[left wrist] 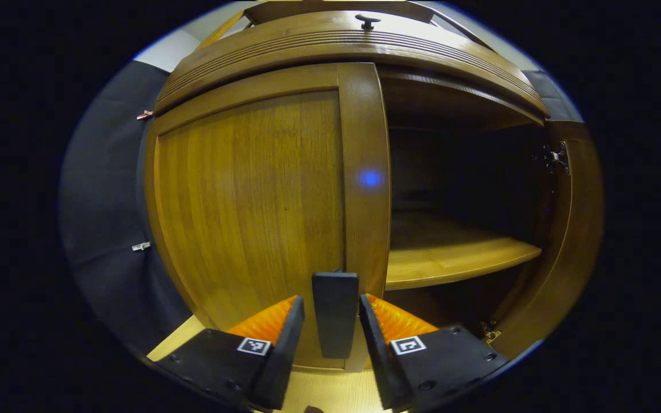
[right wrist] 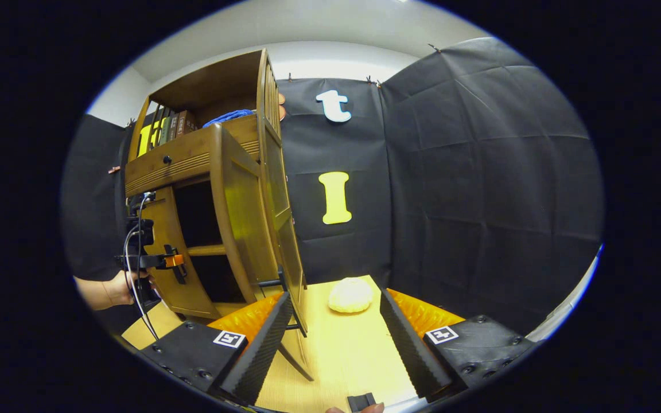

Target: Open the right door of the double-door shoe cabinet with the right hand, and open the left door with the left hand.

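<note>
Both views bulge with strong fisheye bending toward the edges. In the left gripper view, warm light glosses the cabinet door at centre left, the open interior at right sinks into shadow, and a blue flare spot sits mid-frame. The right gripper view is evenly lit and sharp.

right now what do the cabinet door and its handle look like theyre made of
Left door: looks like wood with a glossy varnish, showing vertical grain and a sheen. Handle between the left gripper fingers: dark and matte with no grain, perhaps plastic or painted metal; hard to tell.
</note>
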Motion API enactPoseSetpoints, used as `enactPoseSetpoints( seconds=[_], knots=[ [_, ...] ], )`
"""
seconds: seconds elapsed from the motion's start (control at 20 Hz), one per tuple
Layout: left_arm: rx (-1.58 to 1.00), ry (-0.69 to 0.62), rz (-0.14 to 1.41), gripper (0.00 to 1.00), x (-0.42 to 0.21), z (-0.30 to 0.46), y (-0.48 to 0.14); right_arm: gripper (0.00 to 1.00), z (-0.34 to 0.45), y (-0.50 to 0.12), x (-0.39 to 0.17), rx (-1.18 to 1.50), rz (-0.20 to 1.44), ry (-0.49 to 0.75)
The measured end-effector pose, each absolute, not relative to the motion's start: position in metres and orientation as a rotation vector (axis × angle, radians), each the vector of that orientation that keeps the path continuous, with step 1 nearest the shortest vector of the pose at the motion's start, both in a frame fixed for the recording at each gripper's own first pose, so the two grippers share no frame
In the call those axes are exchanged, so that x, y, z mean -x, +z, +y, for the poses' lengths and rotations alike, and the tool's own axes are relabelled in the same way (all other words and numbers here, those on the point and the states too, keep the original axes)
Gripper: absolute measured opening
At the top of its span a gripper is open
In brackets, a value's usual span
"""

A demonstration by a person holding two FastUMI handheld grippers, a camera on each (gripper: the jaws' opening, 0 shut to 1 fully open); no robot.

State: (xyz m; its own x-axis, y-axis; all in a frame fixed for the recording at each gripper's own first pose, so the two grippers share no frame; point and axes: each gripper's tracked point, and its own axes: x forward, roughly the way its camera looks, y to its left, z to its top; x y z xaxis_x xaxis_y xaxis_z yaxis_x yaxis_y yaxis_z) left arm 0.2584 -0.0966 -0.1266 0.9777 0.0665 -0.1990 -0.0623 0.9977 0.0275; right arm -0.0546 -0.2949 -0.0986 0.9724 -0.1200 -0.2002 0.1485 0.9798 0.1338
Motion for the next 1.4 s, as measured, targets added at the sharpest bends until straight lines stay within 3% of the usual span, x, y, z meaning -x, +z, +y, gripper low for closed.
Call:
enactPoseSetpoints(
  seconds=[0.1,0.2,0.75,1.4],
  knots=[
    [-0.009,0.060,0.199,0.37,-0.254,-0.099,-0.127,1.00,-0.289,-0.096,0.061,-0.151,0.195,-0.141],
    [-0.015,0.039,0.198,0.34,-0.253,-0.098,-0.127,1.00,-0.282,-0.092,0.067,-0.149,0.190,-0.145],
    [0.011,0.004,0.212,0.31,-0.153,-0.067,-0.131,0.98,-0.216,-0.065,0.064,-0.093,0.144,-0.078],
    [0.020,0.023,0.195,0.23,-0.063,0.029,-0.131,0.98,-0.112,-0.071,0.044,-0.129,0.163,0.037]
  ],
)
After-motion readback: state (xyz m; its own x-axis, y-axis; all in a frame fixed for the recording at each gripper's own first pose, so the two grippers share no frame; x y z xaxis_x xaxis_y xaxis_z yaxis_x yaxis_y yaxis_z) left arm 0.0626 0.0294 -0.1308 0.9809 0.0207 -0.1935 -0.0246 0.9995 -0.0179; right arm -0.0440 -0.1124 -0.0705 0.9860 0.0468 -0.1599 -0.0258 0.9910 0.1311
